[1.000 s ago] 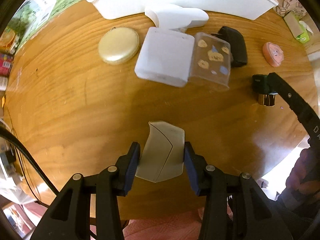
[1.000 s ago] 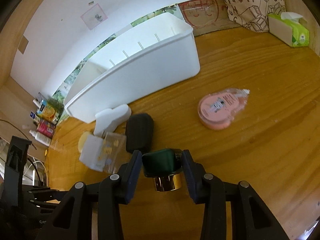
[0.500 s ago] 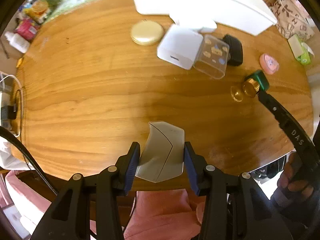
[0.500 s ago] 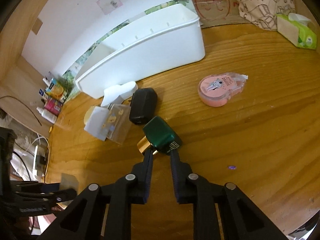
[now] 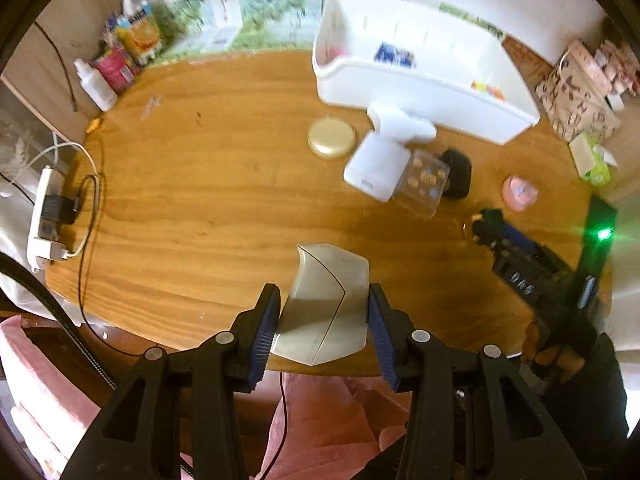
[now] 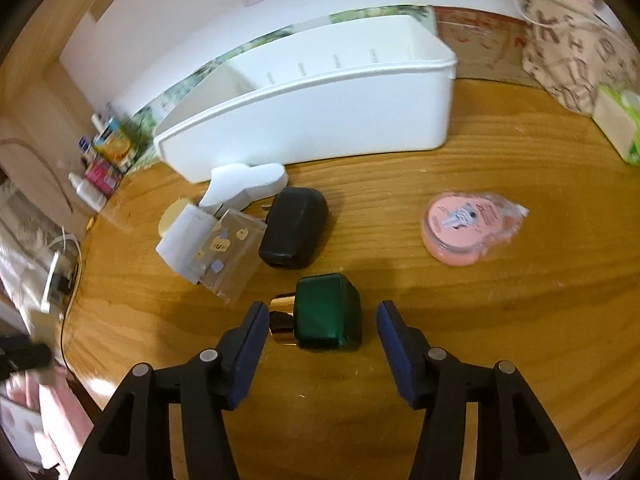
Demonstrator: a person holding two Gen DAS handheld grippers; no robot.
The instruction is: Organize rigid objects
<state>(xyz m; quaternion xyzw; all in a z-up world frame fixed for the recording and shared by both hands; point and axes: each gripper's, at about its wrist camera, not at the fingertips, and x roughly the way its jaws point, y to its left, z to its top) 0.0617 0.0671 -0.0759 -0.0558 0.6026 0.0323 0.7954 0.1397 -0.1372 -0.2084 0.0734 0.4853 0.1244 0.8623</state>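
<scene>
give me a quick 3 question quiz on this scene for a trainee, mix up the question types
1. True or false: the left gripper is shut on the pale grey angular plastic piece.
2. Multiple choice: the dark green bottle with the gold cap lies (A) on its side on the wooden table, between the open jaws of the right gripper; (B) inside the long white plastic bin; (C) on the round pink packet.
3. Short answer: which object lies directly between the white bin and the green bottle in the right wrist view?

Key: 1 true; 2 A; 3 the black rounded case.
</scene>
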